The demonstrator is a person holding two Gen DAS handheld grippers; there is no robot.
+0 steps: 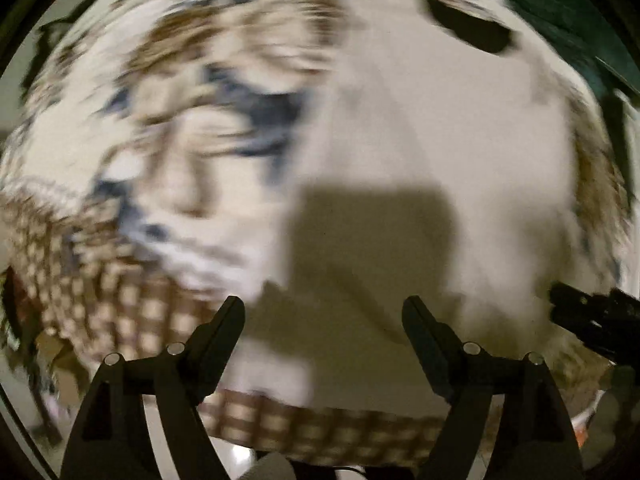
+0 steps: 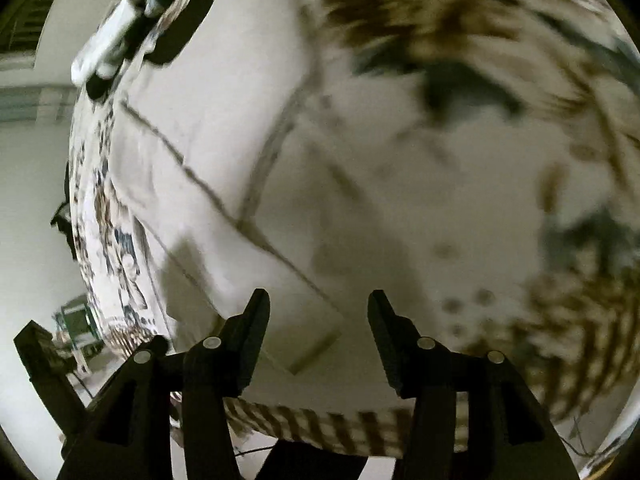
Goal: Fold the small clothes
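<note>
A white garment (image 1: 420, 140) lies spread on a patterned cloth-covered table; both views are motion-blurred. In the right wrist view the white garment (image 2: 224, 128) shows seams and a folded corner near the fingers. My left gripper (image 1: 324, 312) is open and empty, just above the garment's near edge. My right gripper (image 2: 318, 308) is open and empty over the garment's lower part. The right gripper's black tip (image 1: 592, 316) shows at the right edge of the left wrist view.
The tablecloth (image 1: 120, 312) has a brown checked border and blue-brown floral print (image 1: 224, 92). Dark objects (image 1: 472, 28) lie at the table's far side. A white and black device (image 2: 120, 36) lies at the top left in the right wrist view. The table's near edge (image 2: 340, 428) is close below the fingers.
</note>
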